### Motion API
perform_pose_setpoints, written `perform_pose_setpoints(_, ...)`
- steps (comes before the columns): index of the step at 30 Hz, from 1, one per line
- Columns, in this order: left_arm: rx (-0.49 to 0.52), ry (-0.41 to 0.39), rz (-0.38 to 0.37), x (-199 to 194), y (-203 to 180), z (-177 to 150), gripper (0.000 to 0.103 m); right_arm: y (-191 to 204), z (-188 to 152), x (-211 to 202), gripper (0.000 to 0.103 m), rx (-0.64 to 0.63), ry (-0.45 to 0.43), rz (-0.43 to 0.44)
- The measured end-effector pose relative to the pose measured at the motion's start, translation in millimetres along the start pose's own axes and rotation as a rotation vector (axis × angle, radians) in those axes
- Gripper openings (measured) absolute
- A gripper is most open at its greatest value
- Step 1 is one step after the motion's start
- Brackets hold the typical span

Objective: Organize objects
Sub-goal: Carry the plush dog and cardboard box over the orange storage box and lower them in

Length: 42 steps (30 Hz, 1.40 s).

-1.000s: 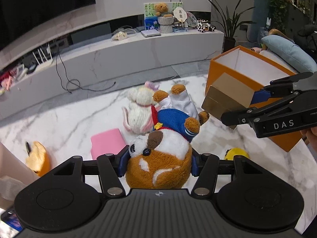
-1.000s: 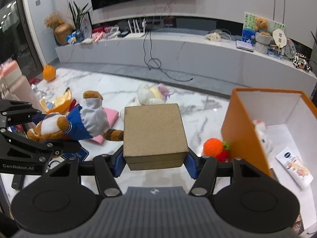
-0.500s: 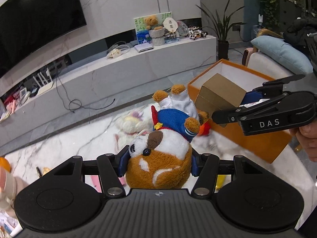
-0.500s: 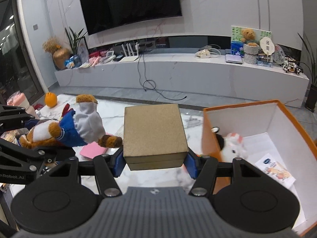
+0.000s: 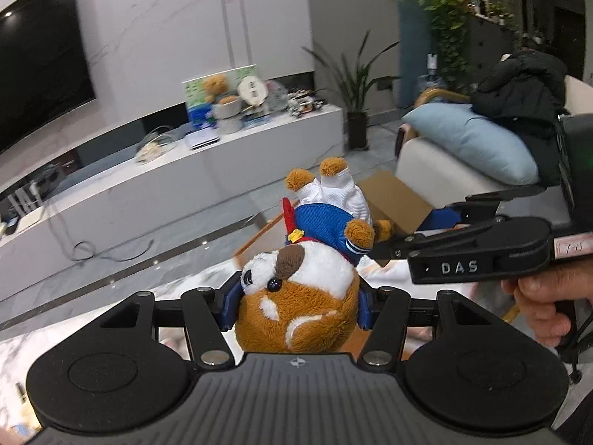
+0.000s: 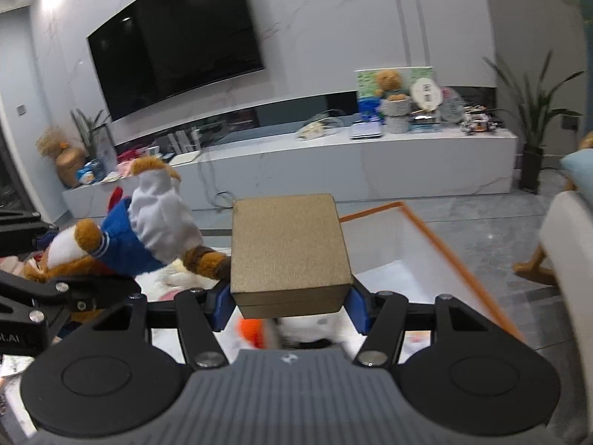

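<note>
Fluffy brown and white pile on the plush dog [image 5: 296, 296], with ribbed blue and white cloth for its clothes. Fine-grained, faintly shimmering gold paper over the box [image 6: 289, 248]. Matt black plastic on the left gripper [image 5: 296, 298] and right gripper [image 6: 289, 306], blue pads [image 6: 221, 309] perhaps rubber. Glossy veined marble floor [image 5: 122, 270]. Smooth orange card bin [image 6: 463, 259], white inside. Soft pale-blue cloth cushion [image 5: 474, 141].

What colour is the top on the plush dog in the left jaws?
Blue, with white trousers; the plush dog shows best in the left wrist view.
</note>
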State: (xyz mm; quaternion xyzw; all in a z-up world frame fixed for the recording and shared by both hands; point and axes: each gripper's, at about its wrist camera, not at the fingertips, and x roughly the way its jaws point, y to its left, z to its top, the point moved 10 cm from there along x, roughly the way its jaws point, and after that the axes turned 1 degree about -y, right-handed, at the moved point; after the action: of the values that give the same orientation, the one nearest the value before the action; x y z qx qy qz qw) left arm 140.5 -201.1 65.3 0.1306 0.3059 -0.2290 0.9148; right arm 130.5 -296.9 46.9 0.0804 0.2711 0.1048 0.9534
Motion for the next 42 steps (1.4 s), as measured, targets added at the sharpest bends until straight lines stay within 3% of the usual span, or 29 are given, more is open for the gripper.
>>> perform_pose_setpoints(6,-0.104,0.000,-0.107,30,-37,15,0.066,-55,-2,-12,0.062,0.033,0.007,-0.068)
perform_pose_setpoints(12,-0.184,0.062,-0.174,65,-63,4,0.066,-86,-20,-5,0.062,0.007,0.086,-0.112)
perform_pose_setpoints(16,-0.163,0.109,-0.154,80,-69,-13,0.066,-98,-35,6,0.062,-0.050,0.158,-0.178)
perform_pose_setpoints(27,-0.126,0.210,-0.147,105,-88,-42,0.067,-118,-62,26,0.062,-0.103,0.277,-0.242)
perform_pose_setpoints(35,0.064,0.286,-0.112,116,-110,-52,0.067,-120,-74,33,0.062,-0.186,0.348,-0.301)
perform_pose_setpoints(42,0.094,0.368,-0.108,134,-118,-69,0.067,-125,-81,38,0.062,-0.235,0.375,-0.338)
